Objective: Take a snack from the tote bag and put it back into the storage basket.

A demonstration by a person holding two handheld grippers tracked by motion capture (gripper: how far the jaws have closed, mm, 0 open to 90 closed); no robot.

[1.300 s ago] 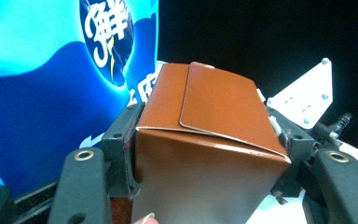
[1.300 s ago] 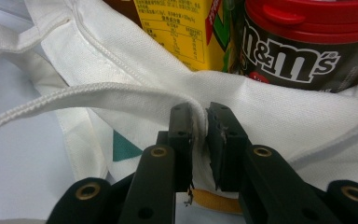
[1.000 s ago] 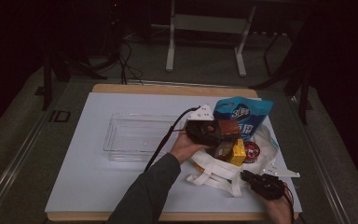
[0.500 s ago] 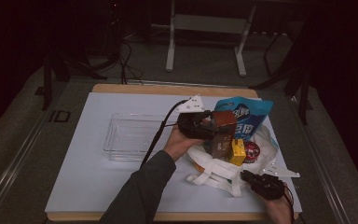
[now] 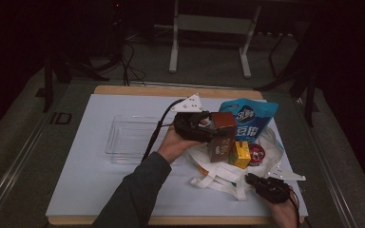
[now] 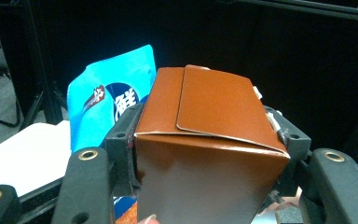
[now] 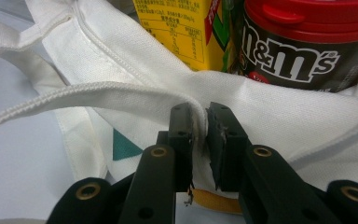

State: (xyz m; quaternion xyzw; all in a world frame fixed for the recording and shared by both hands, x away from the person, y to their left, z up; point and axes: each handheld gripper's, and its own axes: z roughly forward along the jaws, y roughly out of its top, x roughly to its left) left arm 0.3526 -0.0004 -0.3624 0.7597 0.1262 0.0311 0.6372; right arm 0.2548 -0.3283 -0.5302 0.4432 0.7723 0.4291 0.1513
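White table sheet (image 5: 100, 190), clear tray (image 5: 128, 137), dim room, dark floor (image 5: 24, 142).

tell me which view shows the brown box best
The left gripper view: the brown box sits close up, clamped between the left gripper's fingers. The high view shows it small and dim above the white bag.

The dark jar with the red lid (image 7: 303, 42) carried "m&m's" in big white letters. At its nine o'clock, the yellow carton (image 7: 182, 28) bore small print too fine to read. The blue pouch (image 6: 107, 107) showed a large white Chinese character, cut off.
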